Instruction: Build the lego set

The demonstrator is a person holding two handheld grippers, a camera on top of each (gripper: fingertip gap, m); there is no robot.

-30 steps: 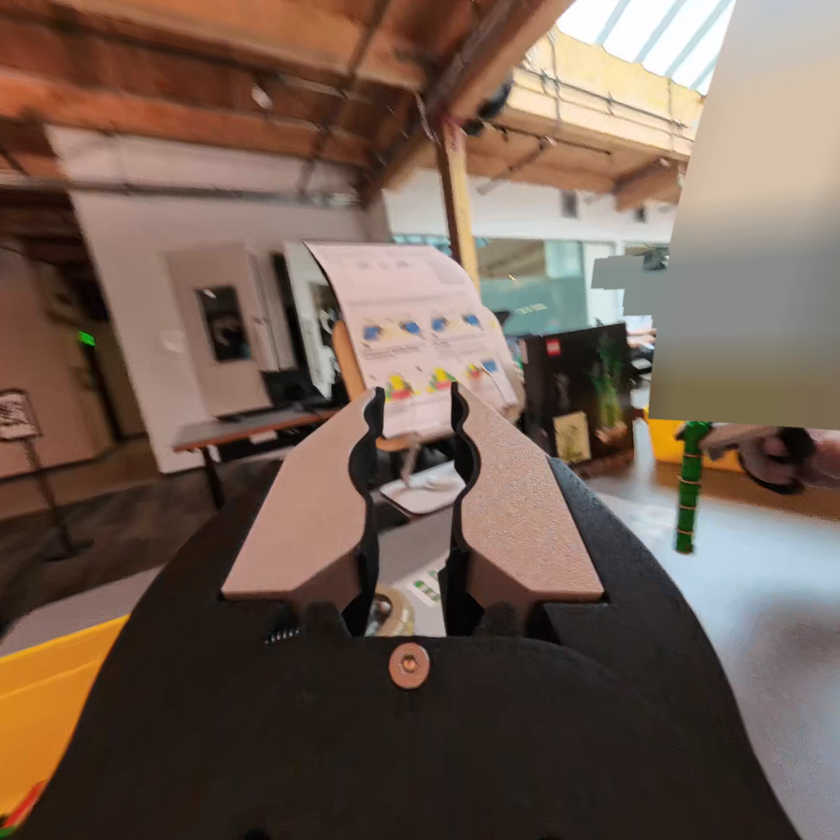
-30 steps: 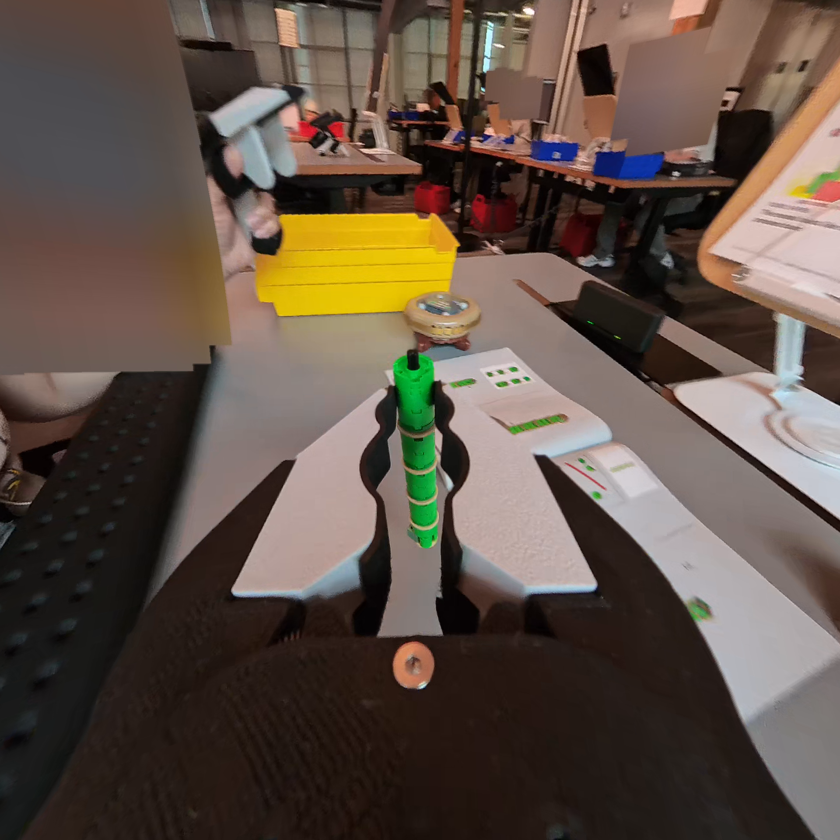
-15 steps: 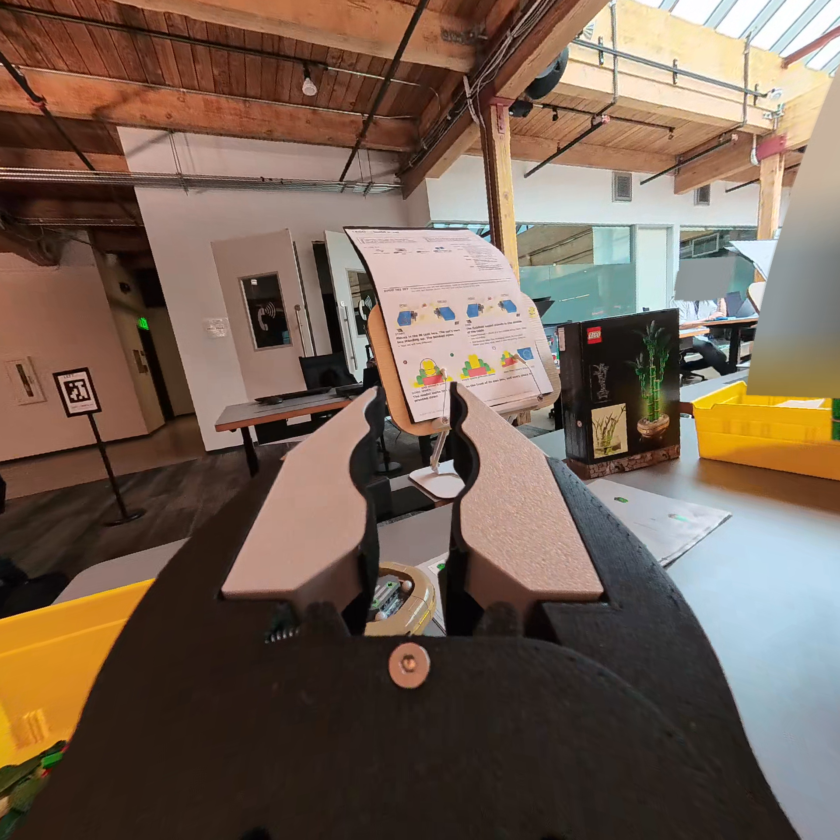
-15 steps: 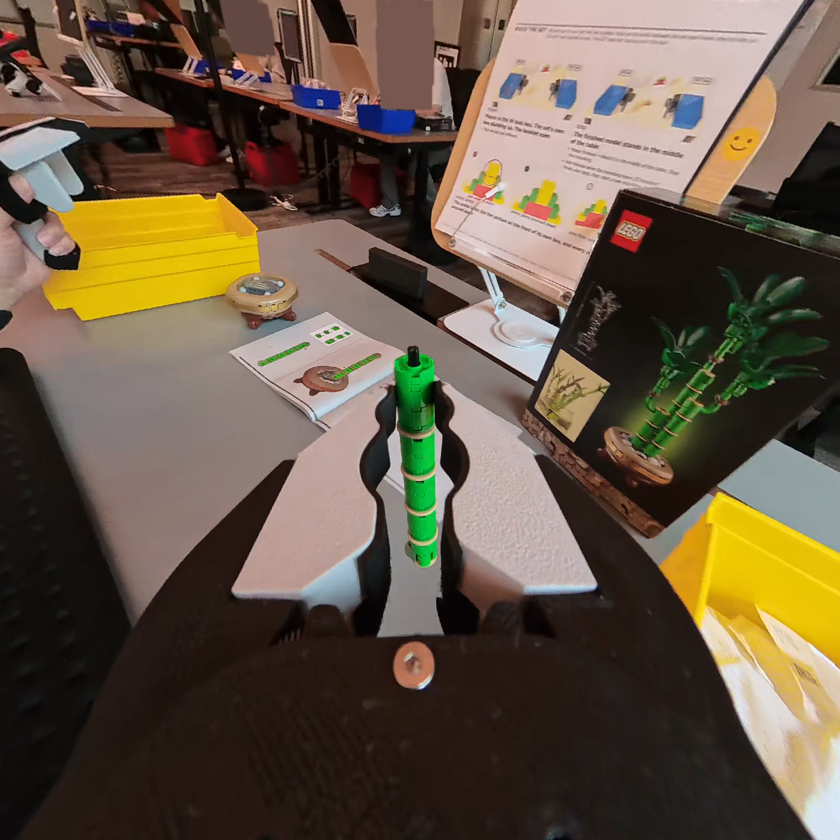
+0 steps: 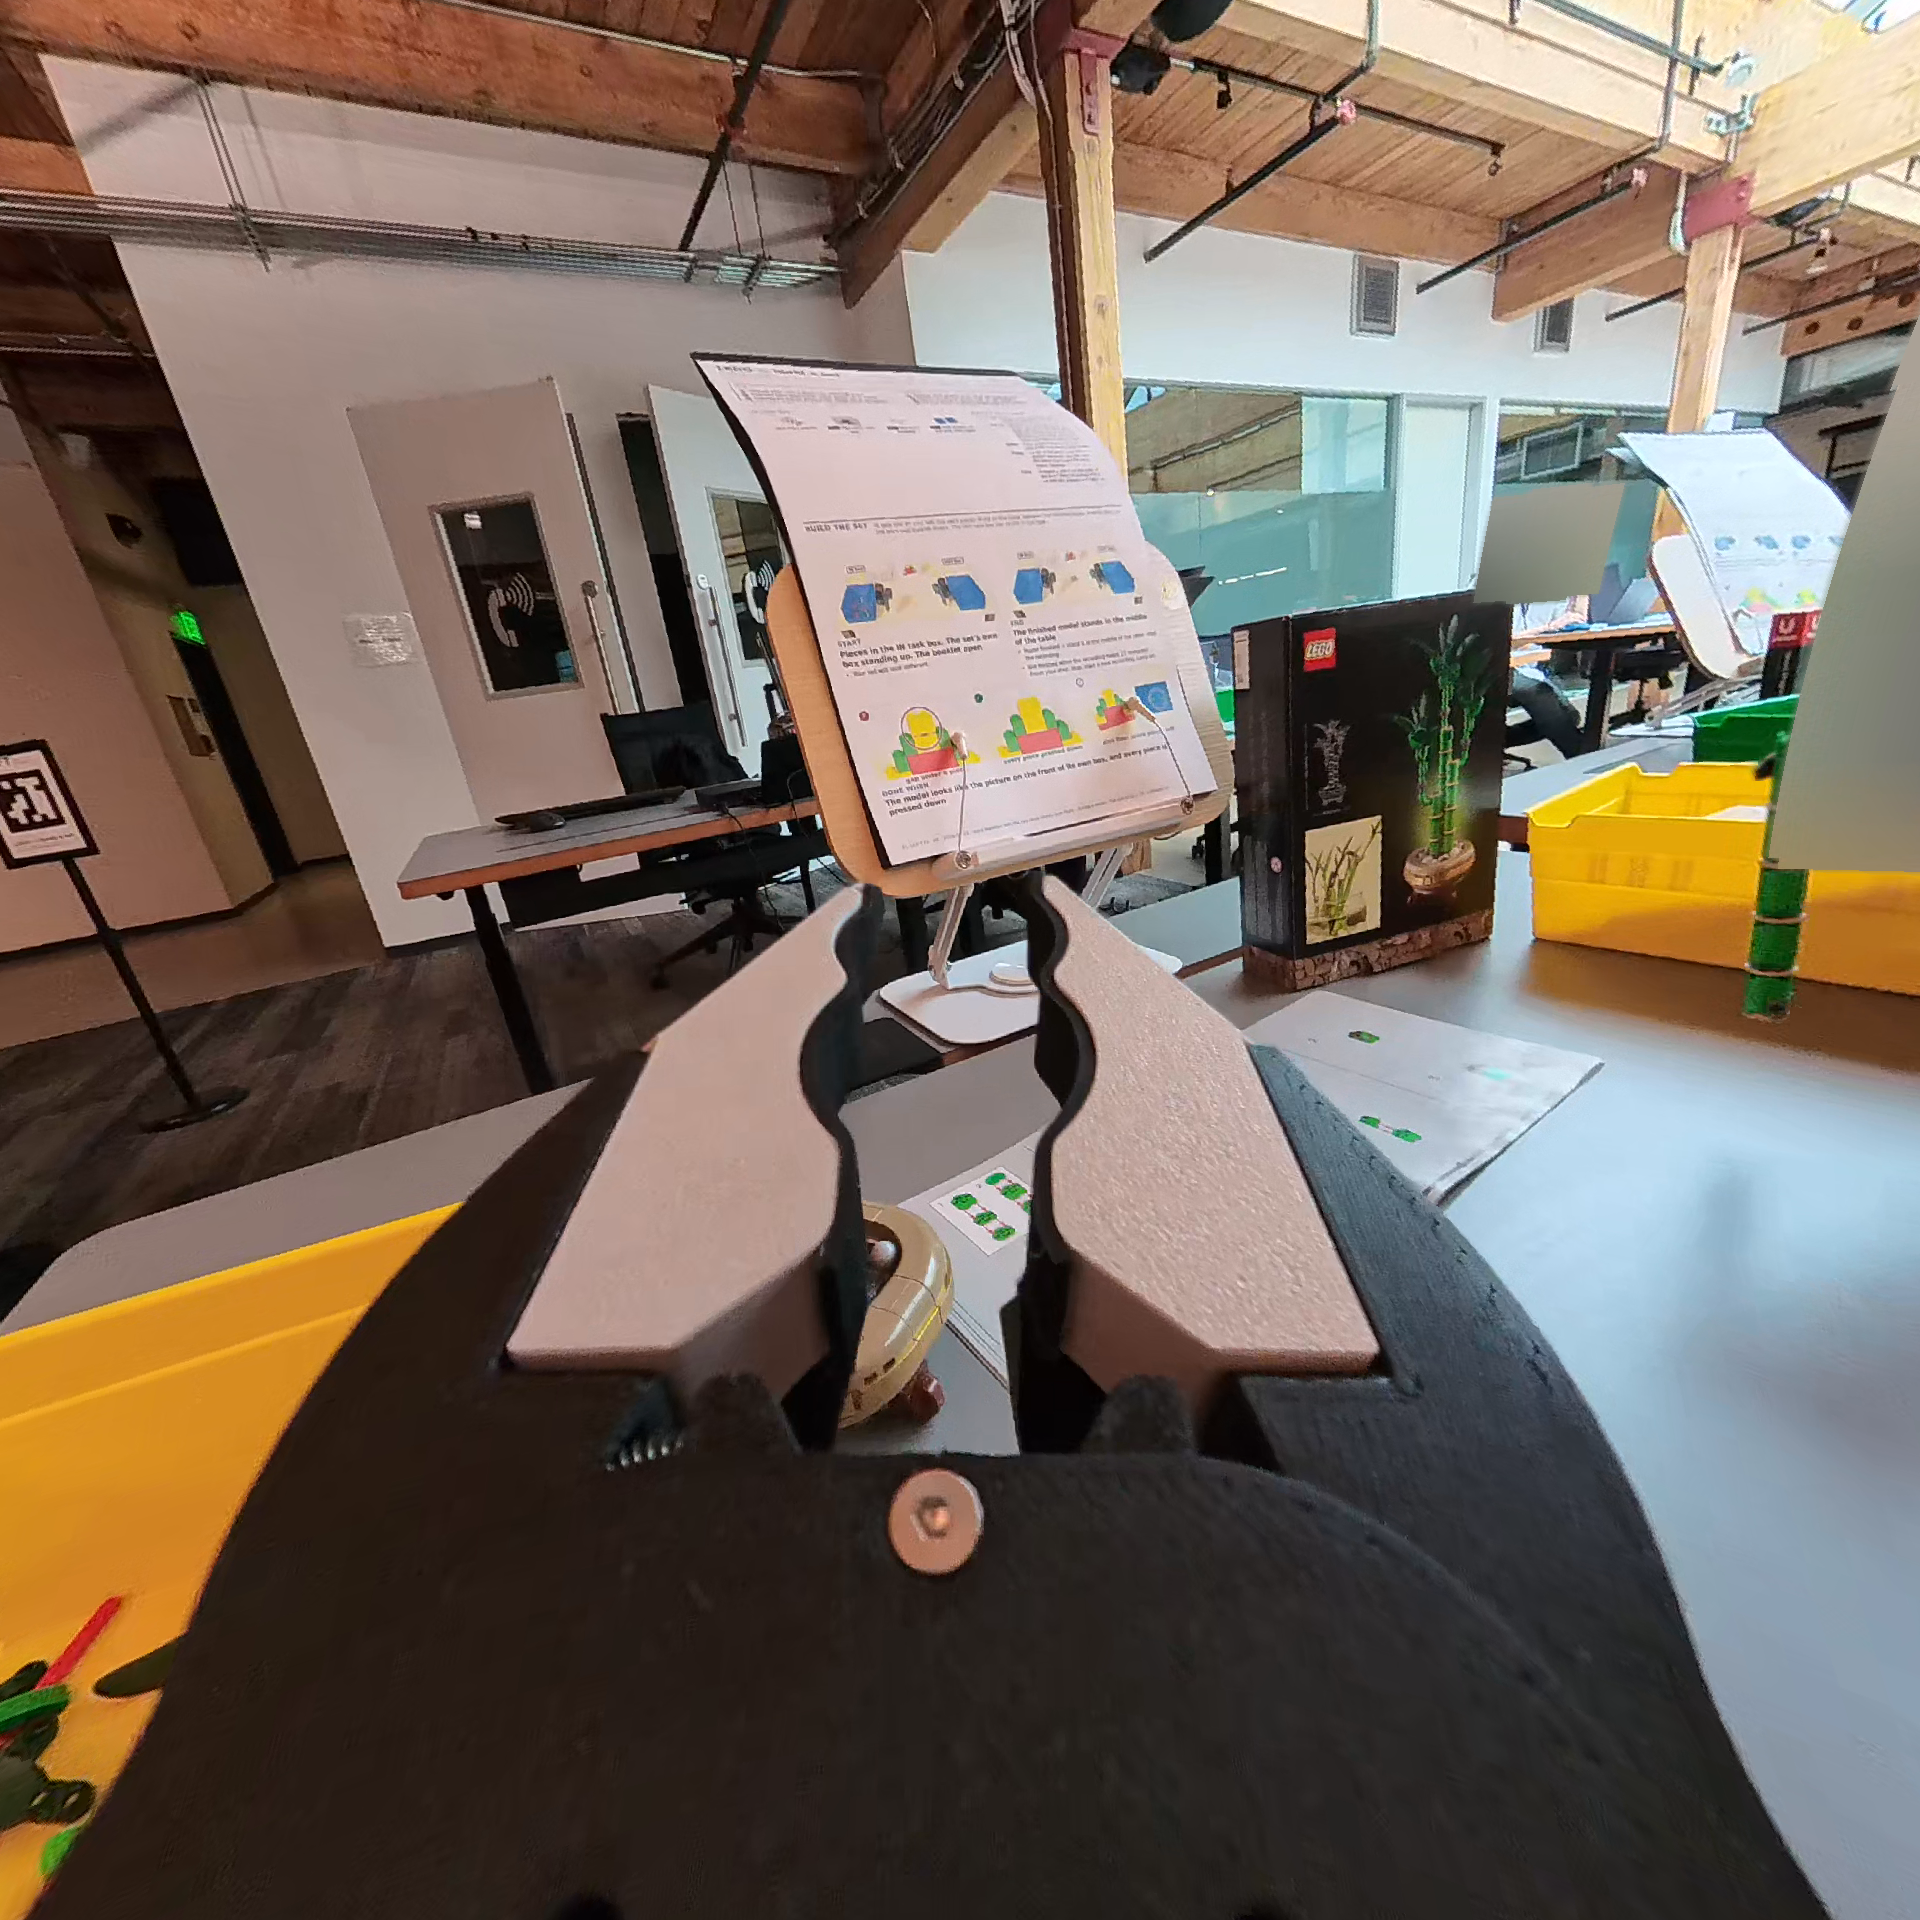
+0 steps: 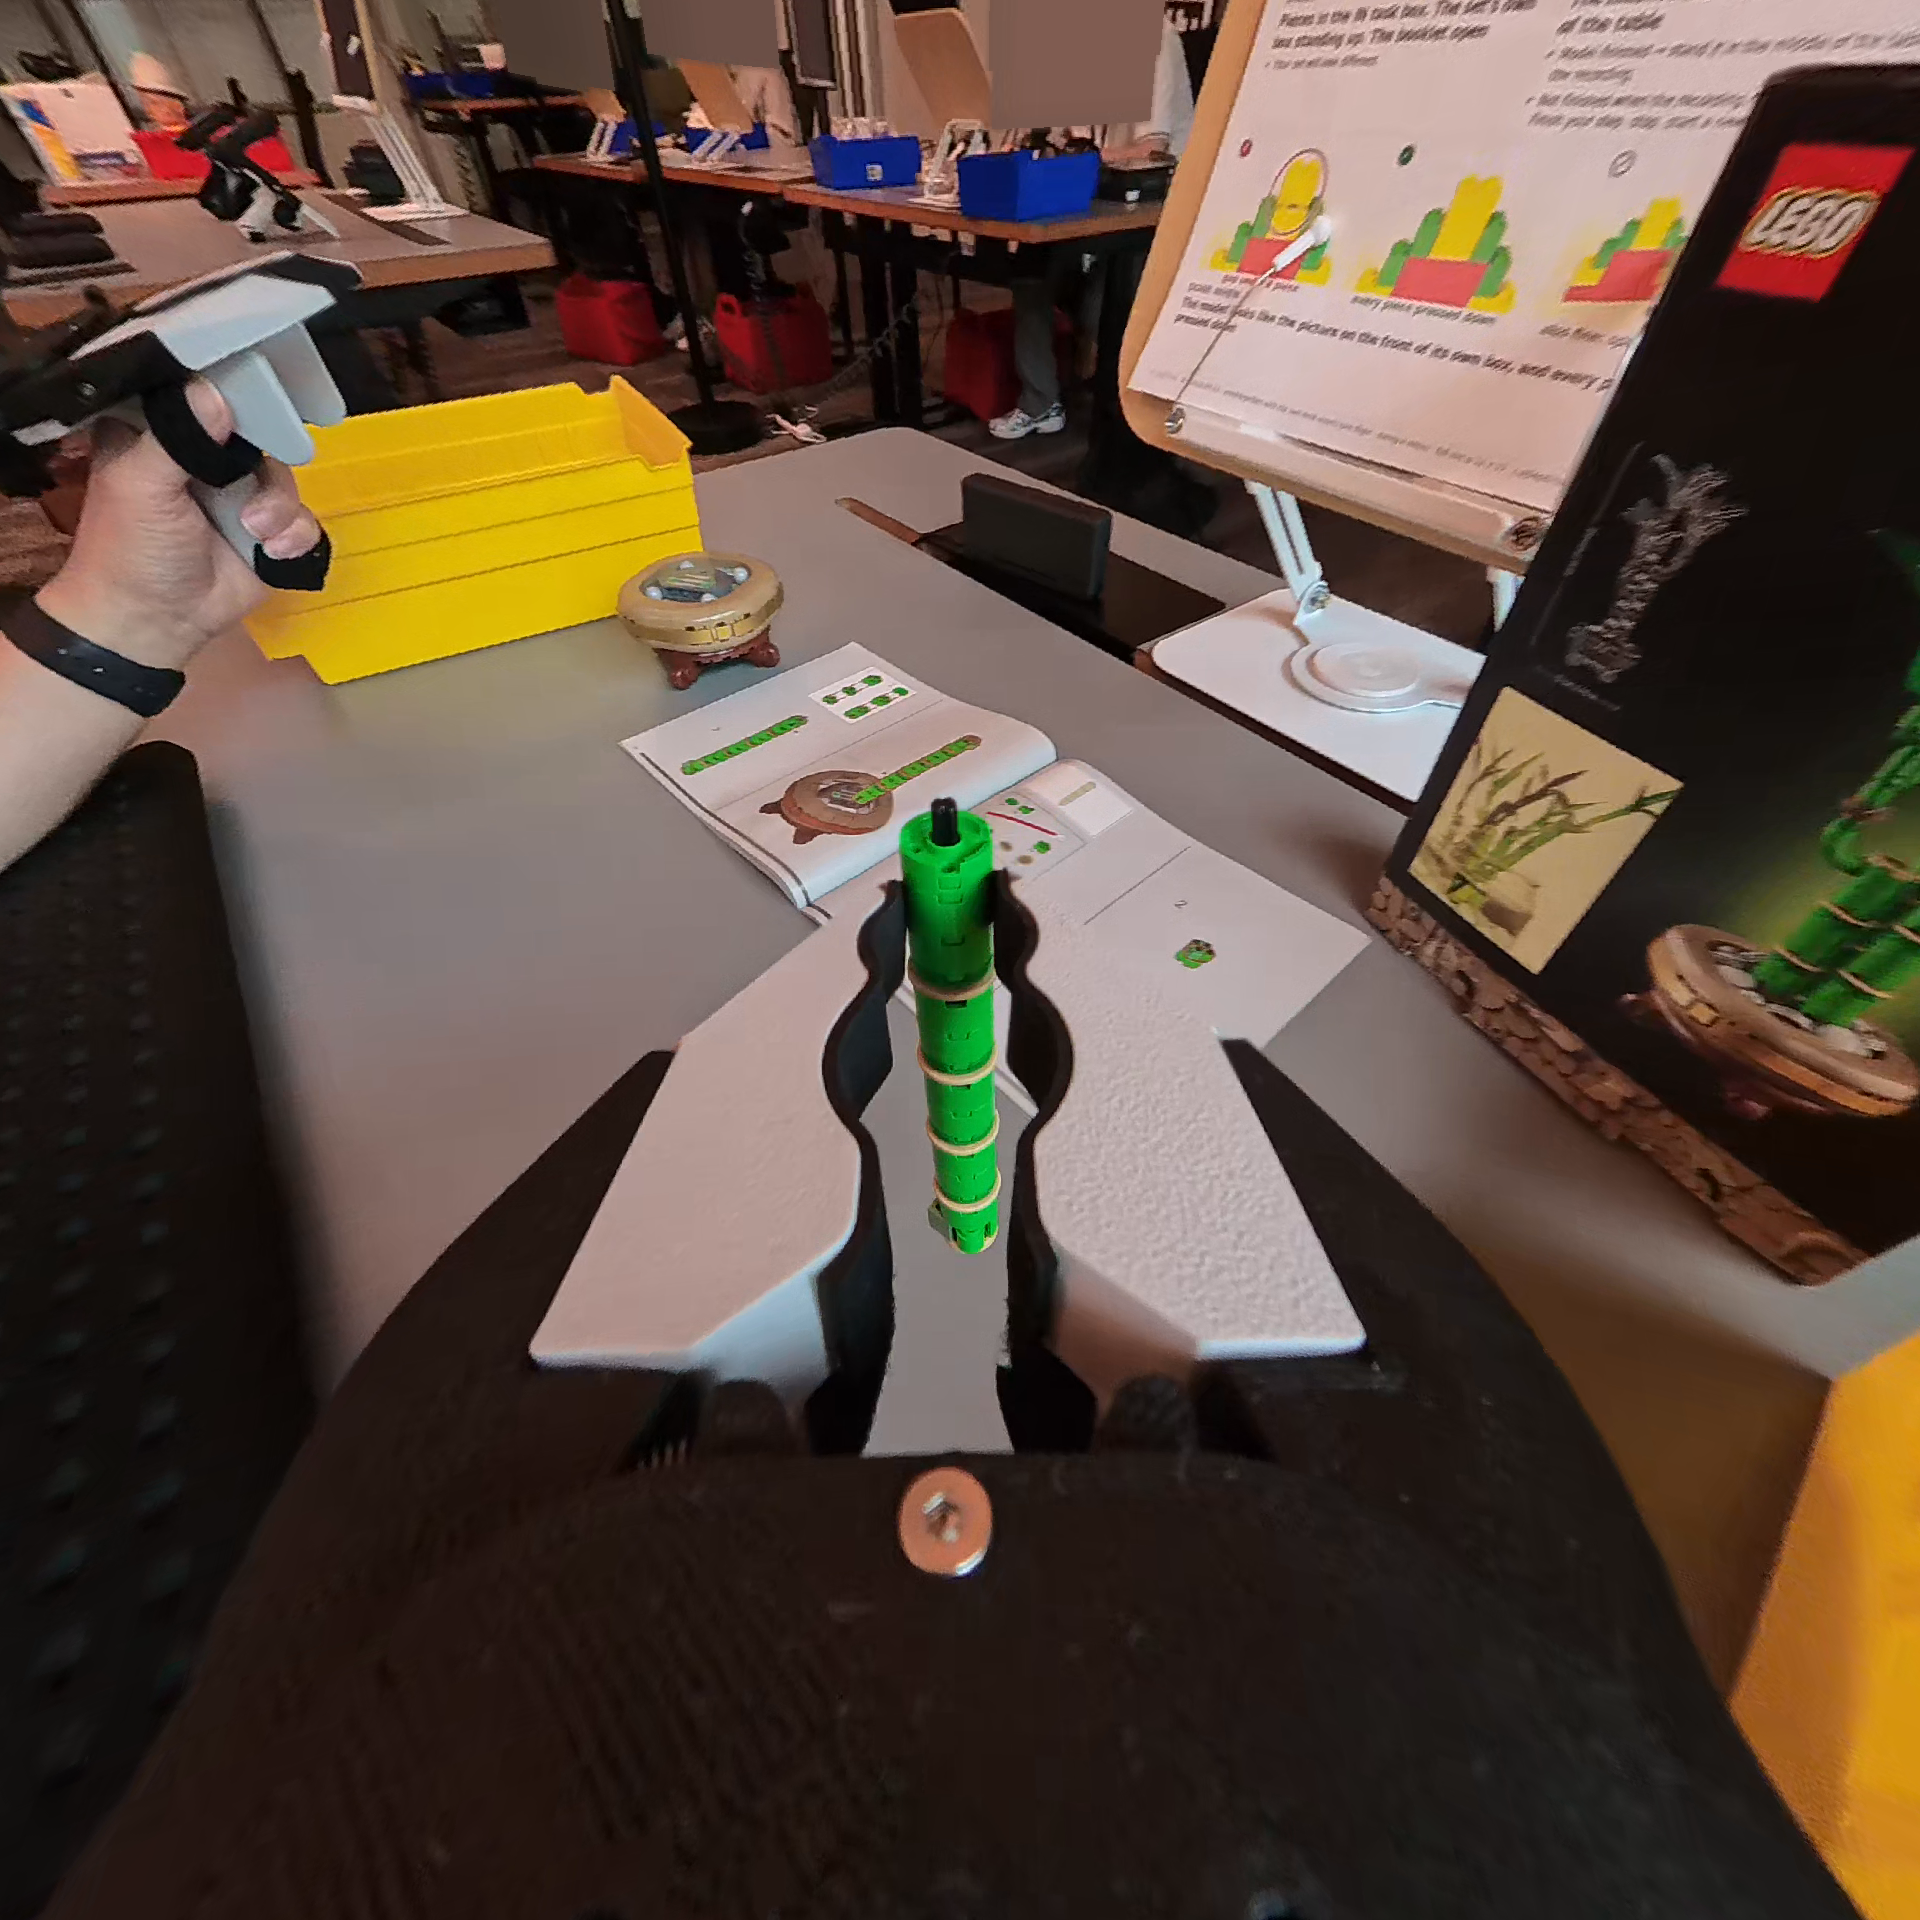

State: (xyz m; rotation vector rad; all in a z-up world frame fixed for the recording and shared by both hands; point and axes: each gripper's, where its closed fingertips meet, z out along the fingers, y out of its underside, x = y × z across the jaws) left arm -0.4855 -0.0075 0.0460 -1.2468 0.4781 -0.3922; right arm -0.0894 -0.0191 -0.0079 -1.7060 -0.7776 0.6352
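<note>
Right gripper [image 6: 948,914] is pinching the green bamboo stalk [image 6: 954,1039], upright between our fingers, black pin on top, lower end hanging free above the grey table [image 6: 436,894].

Left gripper [image 5: 948,914] is spread with nothing between the fingers. In the right wrist view it sits at 10 o'clock, held in a hand [image 6: 156,540] beside the stacked yellow bins [image 6: 488,520].

The round tan pot base [image 6: 701,613] stands on the table at 11 o'clock, just right of those bins.

The open instruction booklet [image 6: 831,769] lies flat at 12 o'clock, just beyond the stalk.

The set box [image 6: 1704,727] stands at 3 o'clock. The sheet stand [image 6: 1351,665] is at 1 o'clock.
</note>
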